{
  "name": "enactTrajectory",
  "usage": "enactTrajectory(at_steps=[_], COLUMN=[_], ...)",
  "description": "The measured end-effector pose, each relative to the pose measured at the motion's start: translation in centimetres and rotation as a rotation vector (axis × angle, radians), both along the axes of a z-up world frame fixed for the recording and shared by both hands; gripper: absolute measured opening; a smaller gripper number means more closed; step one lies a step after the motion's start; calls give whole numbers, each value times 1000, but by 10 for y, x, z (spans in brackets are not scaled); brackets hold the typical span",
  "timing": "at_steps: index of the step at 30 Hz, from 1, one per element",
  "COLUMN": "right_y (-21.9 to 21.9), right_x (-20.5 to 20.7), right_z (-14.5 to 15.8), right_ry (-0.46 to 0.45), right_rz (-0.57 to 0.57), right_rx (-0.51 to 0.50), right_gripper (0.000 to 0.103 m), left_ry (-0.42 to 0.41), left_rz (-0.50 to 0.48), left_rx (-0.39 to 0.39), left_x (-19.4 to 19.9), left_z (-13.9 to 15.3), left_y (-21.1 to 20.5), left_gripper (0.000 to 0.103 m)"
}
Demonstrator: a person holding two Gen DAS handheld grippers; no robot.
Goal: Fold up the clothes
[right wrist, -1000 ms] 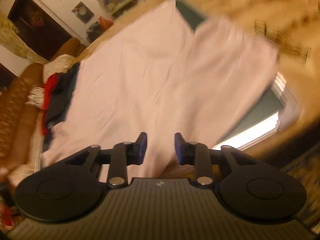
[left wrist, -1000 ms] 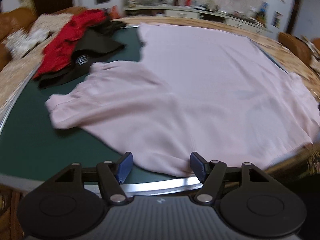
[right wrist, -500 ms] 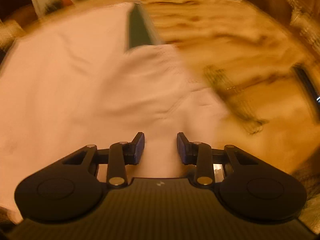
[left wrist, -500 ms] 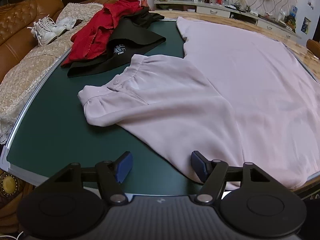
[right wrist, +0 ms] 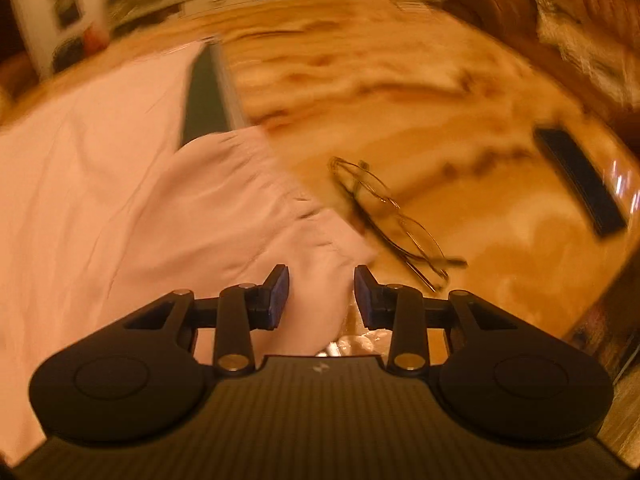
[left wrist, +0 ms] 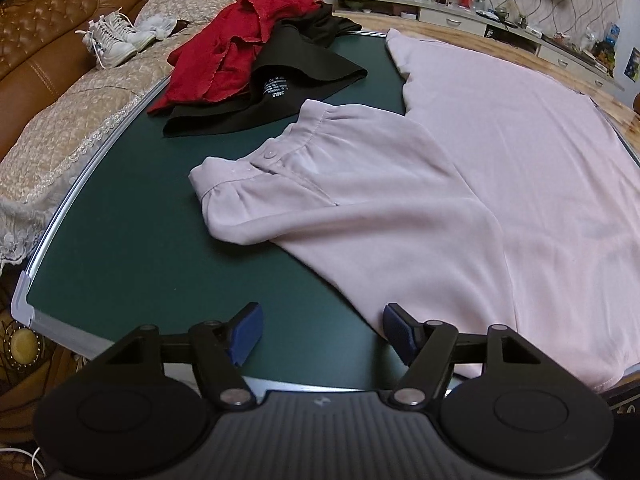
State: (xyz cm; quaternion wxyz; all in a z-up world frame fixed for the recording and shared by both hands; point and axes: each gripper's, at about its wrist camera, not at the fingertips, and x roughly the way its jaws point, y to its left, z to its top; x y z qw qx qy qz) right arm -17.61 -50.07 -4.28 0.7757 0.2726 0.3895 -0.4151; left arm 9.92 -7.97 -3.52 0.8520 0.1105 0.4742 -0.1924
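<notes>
Colours logged, places referenced to the green mat (left wrist: 132,240). Mat was seen dark green, edged in silver. On it a pale pink garment (left wrist: 500,160) was spread, plain, no print. At the mat's far left a red garment (left wrist: 236,60) was piled over a black garment (left wrist: 288,92) with white label print. Left of the mat, a beige quilted cover (left wrist: 80,120) with lace trim, white sneakers (left wrist: 112,38) and a brown leather sofa (left wrist: 36,40) were noted. Left gripper (left wrist: 322,334) pads were seen blue on black arms; right gripper (right wrist: 321,294) likewise. Right of the mat, the tabletop (right wrist: 440,120) was rendered orange-tan, veined; gold-rimmed glasses (right wrist: 392,216) and a dark slab (right wrist: 580,184) were recorded there.
</notes>
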Motion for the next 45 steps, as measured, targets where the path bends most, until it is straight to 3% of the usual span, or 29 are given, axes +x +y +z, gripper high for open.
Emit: enactTrajectory(at_steps=[9, 10, 11, 13, 15, 17, 22, 24, 27, 30, 36, 38, 41, 45], right_y=[-25, -27, -27, -24, -19, -13, -14, -11, 9, 48, 183, 241, 318, 389], right_x=[-40, -42, -43, -43, -42, -41, -39, -39, -37, -11, 91, 126, 166, 208], right_z=[-22, -25, -28, -28, -24, -16, -16, -14, -1, 13, 23, 23, 19, 2], right_ry=[-259, -293, -314, -326, -318, -276, -217, -184, -186, -227, -299, -284, -247, -144], right_rz=[-131, -137, -141, -140, -135, -137, -128, -169, -173, 32, 796, 1038, 1369, 1629], right_rx=[245, 265, 273, 254, 211, 131, 121, 99, 4, -51, 37, 6, -125, -188], right_gripper=[41, 38, 21, 18, 3, 3, 6, 13, 13, 13, 15, 19, 26, 26], left_ry=[-12, -14, -16, -17, -19, -15, -9, -15, -30, -36, 0, 4, -4, -13], left_rz=[13, 13, 14, 22, 42, 71, 122, 138, 160, 166, 149, 151, 147, 162], left_rx=[-9, -8, -6, -4, -13, -40, -87, -96, -93, -87, -133, -143, -133, -127], left_x=[-1, -1, -1, -1, 1, 6, 26, 35, 51, 69, 100, 105, 111, 115], left_z=[-2, -2, -2, -2, -1, 0, 0, 2, 5, 4, -1, 0, 0, 5], left_y=[-6, -6, -6, -5, -1, 6, 18, 22, 28, 32, 30, 30, 29, 35], left_gripper=[76, 76, 76, 76, 76, 76, 76, 75, 75, 75, 46, 38, 25, 15])
